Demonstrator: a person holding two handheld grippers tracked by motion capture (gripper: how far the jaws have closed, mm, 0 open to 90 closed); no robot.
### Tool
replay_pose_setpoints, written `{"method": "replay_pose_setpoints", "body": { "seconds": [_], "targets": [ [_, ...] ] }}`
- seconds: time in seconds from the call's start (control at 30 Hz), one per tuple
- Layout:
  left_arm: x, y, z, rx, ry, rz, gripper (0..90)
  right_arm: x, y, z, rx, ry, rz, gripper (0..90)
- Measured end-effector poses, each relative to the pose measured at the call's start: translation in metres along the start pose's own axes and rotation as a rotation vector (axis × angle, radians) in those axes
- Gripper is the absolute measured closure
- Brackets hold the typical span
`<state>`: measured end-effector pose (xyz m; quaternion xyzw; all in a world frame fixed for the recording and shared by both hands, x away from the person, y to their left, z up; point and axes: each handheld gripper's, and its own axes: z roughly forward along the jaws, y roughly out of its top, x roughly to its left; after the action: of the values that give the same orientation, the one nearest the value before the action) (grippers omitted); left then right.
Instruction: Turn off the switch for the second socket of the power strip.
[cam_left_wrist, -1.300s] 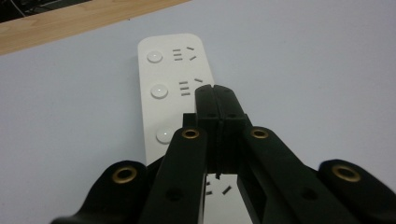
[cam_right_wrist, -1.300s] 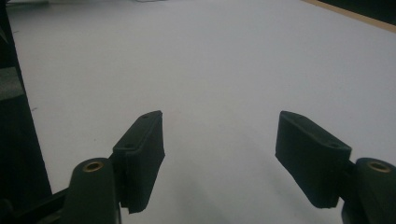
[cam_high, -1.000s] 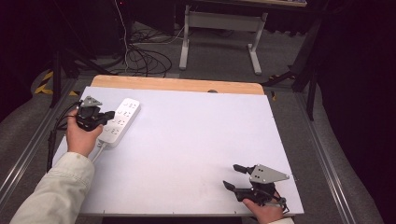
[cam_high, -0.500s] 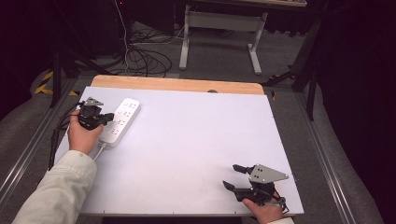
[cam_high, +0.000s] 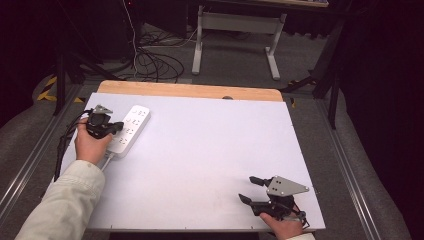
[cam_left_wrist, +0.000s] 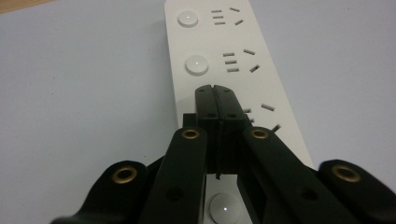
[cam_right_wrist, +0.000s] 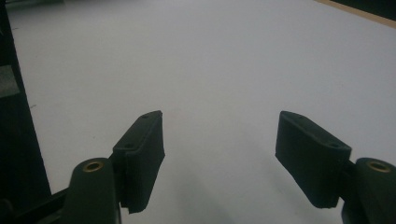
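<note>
Nearest the person, at the front right corner of the white counter (cam_high: 200, 165), the right hand-held gripper (cam_high: 252, 190) rests low in the right hand (cam_high: 280, 226), its grey three-cornered plate on top. Its jaws stand wide apart with nothing between them; in the right gripper view the right hand-held gripper (cam_right_wrist: 219, 154) has bare counter surface (cam_right_wrist: 210, 56) under and ahead of it.

Further up on the left, a pale sleeve (cam_high: 60, 205) leads to the left hand (cam_high: 90, 145), which holds the left hand-held gripper (cam_high: 117, 129) over the white power strip (cam_high: 131, 126). The strip lies near the counter's left edge, running away from the person, and its cord leaves the near end. In the left gripper view the left hand-held gripper (cam_left_wrist: 215, 95) has its jaws pressed together, tips over the middle of the power strip (cam_left_wrist: 212, 56), beside a socket and between two round white buttons. Whether the tips touch the strip I cannot tell.

Beyond the counter's wooden far edge (cam_high: 190, 91), cables (cam_high: 150, 60) lie on the grey floor beside a table frame (cam_high: 235, 35).
</note>
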<state>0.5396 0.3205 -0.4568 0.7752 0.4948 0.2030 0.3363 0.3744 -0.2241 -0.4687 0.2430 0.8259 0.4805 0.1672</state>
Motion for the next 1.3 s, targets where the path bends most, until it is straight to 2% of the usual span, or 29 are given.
{"method": "replay_pose_setpoints", "body": {
  "seconds": [0.33,0.87,1.0,1.17,1.3],
  "targets": [
    [-0.0023,0.0,0.0012,0.001,0.021,0.028,89.7,0.0003,0.0001,0.0,0.001,0.001,-0.001,33.2],
    [-0.004,0.0001,0.003,0.015,0.034,0.02,89.8,0.0007,0.0002,0.0002,0.004,0.001,0.0,33.2],
    [-0.0057,0.0008,0.0029,0.023,0.05,0.032,89.8,0.0007,0.0001,0.0002,0.006,0.002,-0.002,33.2],
    [-0.0066,0.0011,0.003,0.022,0.062,0.033,89.8,0.001,0.0001,0.0001,0.005,0.002,-0.001,33.2],
    [-0.0057,0.0011,0.0033,0.024,0.043,0.005,89.8,0.0011,0.0,0.0,0.003,0.003,-0.001,33.2]
  ]
}}
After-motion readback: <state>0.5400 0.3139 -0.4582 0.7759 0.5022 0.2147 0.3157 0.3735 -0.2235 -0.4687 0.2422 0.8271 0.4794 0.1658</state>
